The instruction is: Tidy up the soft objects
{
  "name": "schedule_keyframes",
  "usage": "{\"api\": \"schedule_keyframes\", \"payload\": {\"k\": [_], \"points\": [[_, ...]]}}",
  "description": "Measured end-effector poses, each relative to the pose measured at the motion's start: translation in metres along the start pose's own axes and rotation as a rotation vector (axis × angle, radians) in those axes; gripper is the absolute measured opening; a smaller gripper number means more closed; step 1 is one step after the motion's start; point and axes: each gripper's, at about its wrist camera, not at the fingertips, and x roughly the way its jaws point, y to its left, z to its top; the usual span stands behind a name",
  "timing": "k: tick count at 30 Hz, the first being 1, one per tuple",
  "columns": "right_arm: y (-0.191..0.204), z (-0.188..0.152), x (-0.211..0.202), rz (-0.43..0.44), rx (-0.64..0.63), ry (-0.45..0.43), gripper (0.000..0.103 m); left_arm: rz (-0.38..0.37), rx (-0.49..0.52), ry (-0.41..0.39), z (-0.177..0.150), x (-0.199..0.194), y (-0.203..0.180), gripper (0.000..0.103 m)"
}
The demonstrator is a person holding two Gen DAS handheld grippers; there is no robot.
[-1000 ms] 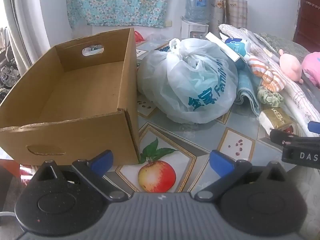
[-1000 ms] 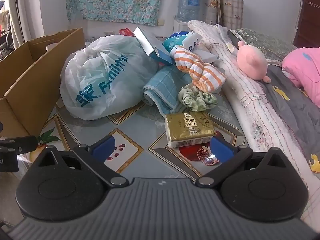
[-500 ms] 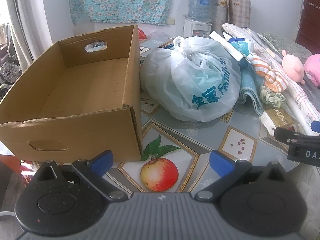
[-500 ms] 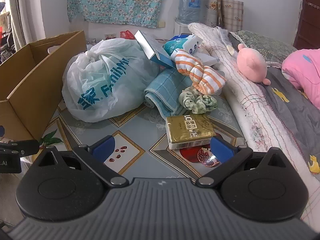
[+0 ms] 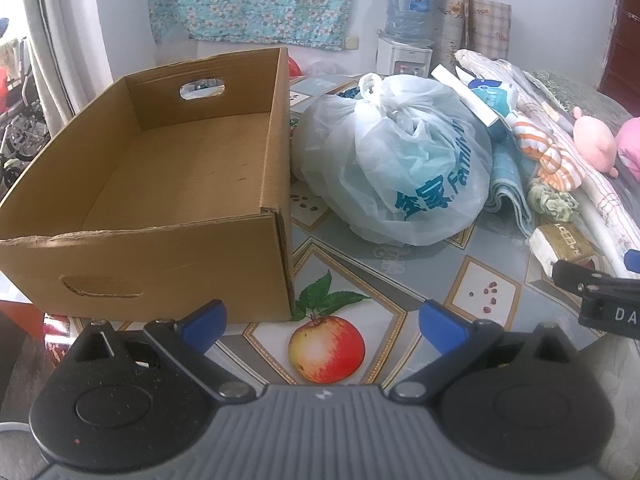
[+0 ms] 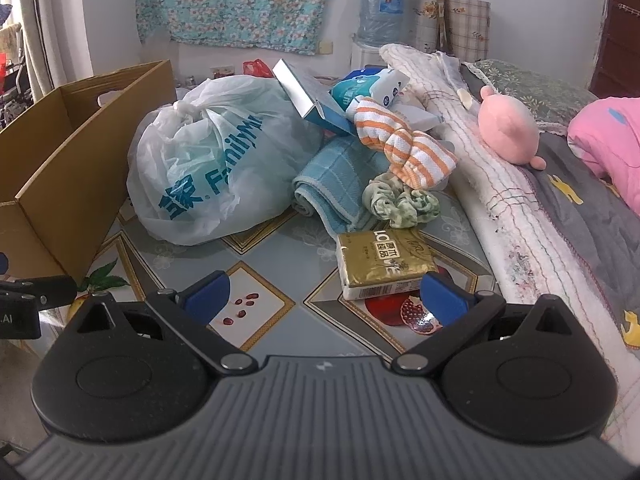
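Sorting not yet begun: box (image 5: pixel 168 184) empty.
Both grippers, left (image 5: pixel 320 322) and right (image 6: pixel 324 294), are held spread wide with nothing grasped. Right of the box, bag (image 6: pixel 212 164), towel (image 6: pixel 336 176), striped cloth (image 6: pixel 404 148), scrunchie (image 6: pixel 400 200) and tissue pack (image 6: pixel 384 260) are left unsorted.

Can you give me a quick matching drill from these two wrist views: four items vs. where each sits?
Items:
1. cardboard box
2. tied plastic bag
3. gold tissue pack
4. pink plush toy

Places:
A. on the bedding at the right
B. on the table just ahead of the right hand-held gripper
C. far left of the table, open and empty
D. between the box and the folded blue towel

Pairs: 1-C, 2-D, 3-B, 4-A
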Motion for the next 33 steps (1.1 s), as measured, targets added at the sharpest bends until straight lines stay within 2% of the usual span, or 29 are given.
{"api": "schedule_keyframes", "payload": {"k": [33], "points": [[0.0053, 0.0002, 0.0009, 0.006, -0.018, 0.006, 0.102, 0.005, -0.016, 0.005, -0.0008, 0.0013, 0.0056, 0.103]]}}
